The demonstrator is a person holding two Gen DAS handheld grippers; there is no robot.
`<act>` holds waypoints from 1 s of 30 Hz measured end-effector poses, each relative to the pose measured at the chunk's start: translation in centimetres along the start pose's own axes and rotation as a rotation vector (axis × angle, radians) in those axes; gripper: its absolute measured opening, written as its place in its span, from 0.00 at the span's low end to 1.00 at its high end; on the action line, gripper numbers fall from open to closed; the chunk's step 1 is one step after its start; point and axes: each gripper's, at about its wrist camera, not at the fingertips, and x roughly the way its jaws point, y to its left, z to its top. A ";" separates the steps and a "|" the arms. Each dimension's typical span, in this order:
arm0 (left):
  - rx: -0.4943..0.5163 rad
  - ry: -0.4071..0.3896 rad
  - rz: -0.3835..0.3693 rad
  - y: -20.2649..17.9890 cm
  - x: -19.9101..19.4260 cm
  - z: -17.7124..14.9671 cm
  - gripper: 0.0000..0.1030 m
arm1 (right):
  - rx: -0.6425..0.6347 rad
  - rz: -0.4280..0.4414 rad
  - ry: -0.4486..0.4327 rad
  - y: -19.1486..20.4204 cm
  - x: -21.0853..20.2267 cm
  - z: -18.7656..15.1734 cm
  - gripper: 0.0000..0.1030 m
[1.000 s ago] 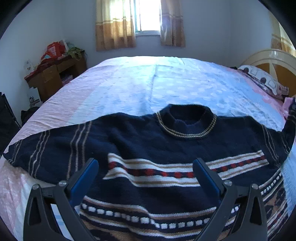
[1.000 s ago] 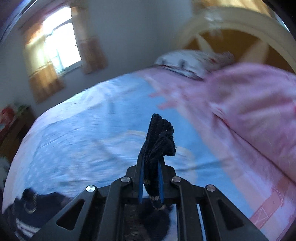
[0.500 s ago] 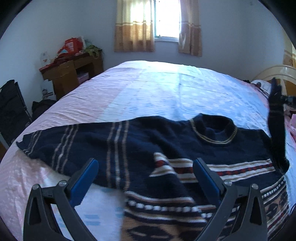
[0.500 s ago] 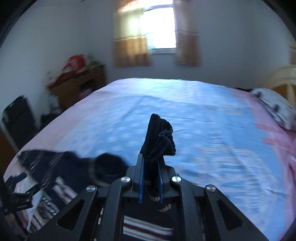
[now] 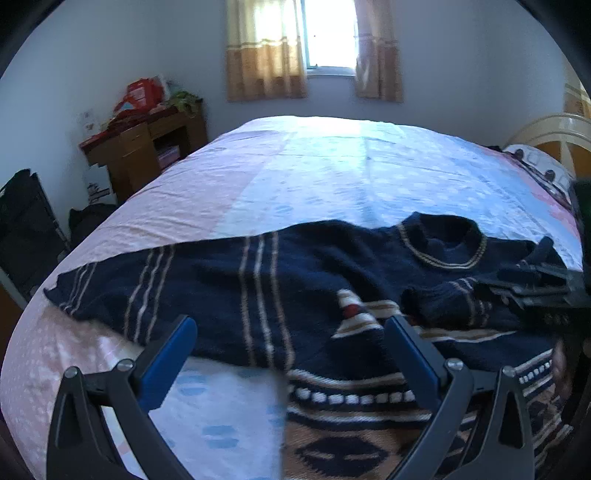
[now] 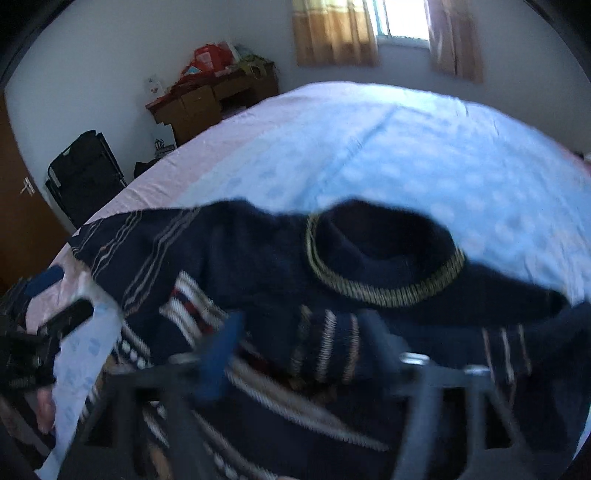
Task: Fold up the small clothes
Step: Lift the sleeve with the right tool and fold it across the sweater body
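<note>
A navy knitted sweater [image 5: 303, 280] with tan, white and red stripes lies flat on the bed; it also shows in the right wrist view [image 6: 258, 258]. Its left sleeve [image 5: 122, 288] stretches out to the left. Its right sleeve [image 5: 454, 299] lies folded across the chest. My left gripper [image 5: 288, 332] is open and empty, just above the sweater's lower left body. My right gripper [image 6: 306, 332] is blurred, open, and sits over the folded sleeve [image 6: 328, 347]; it also shows at the right edge of the left wrist view [image 5: 532, 280].
The bed [image 5: 332, 170] has a pink and blue spotted cover. A wooden desk [image 5: 147, 147] with clutter stands at the far left wall, a black chair [image 5: 26, 221] beside it. A pillow [image 5: 535, 166] and headboard are at the right. A window [image 5: 328, 33] is behind.
My right gripper carried the right sleeve up and over, laid it across the chest and opened. My left gripper shifted left along the sweater.
</note>
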 end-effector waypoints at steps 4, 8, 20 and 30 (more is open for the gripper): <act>0.057 0.022 -0.094 -2.8 1.0 0.5 0.99 | 0.033 -0.069 -0.011 -3.6 -3.6 -2.9 0.70; 0.195 0.042 -0.128 -7.4 2.7 0.7 0.95 | 0.100 -0.153 -0.046 -8.0 -7.7 -5.0 0.70; 0.592 0.058 -0.126 -13.5 6.2 -0.9 0.91 | 0.046 -0.291 -0.037 -10.8 -9.9 -8.4 0.66; 0.575 0.121 -0.237 -13.2 6.8 1.0 0.57 | -0.123 -0.245 0.048 -6.5 -5.4 -7.6 0.58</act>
